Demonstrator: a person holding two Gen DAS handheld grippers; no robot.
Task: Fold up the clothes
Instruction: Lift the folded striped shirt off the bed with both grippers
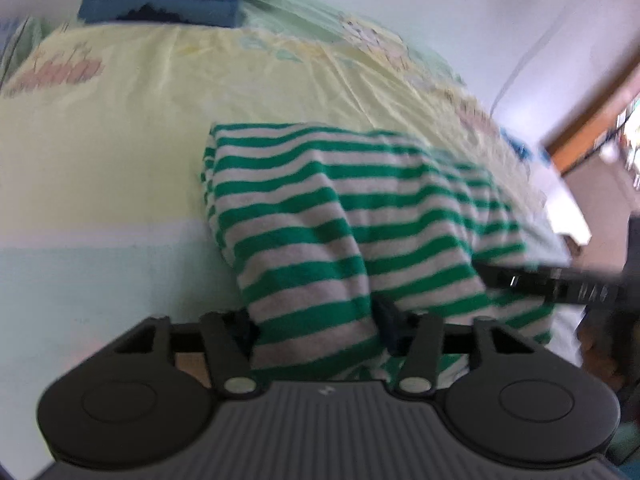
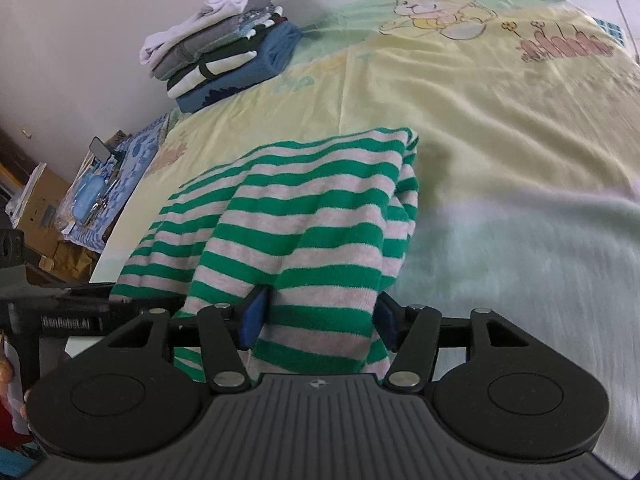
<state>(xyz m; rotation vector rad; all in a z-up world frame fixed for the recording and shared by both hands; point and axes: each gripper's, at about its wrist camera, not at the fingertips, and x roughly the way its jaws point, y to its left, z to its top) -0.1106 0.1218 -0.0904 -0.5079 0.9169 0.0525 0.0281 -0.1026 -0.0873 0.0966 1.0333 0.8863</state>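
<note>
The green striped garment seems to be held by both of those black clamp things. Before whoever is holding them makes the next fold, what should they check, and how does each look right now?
1. Left gripper has cloth between its fingers: ok, the striped garment fills the gap.
2. Right gripper has cloth too: ok, the fabric sits between its blue pads.
3. Far edge of the garment lying on the bed sheet: ok.
4. Bare sheet beyond the garment to fold onto: ok.
5. Stack of folded clothes clear of the fold: ok, it stands apart near the wall.
6. Layers even underneath: cannot tell, hidden.
</note>
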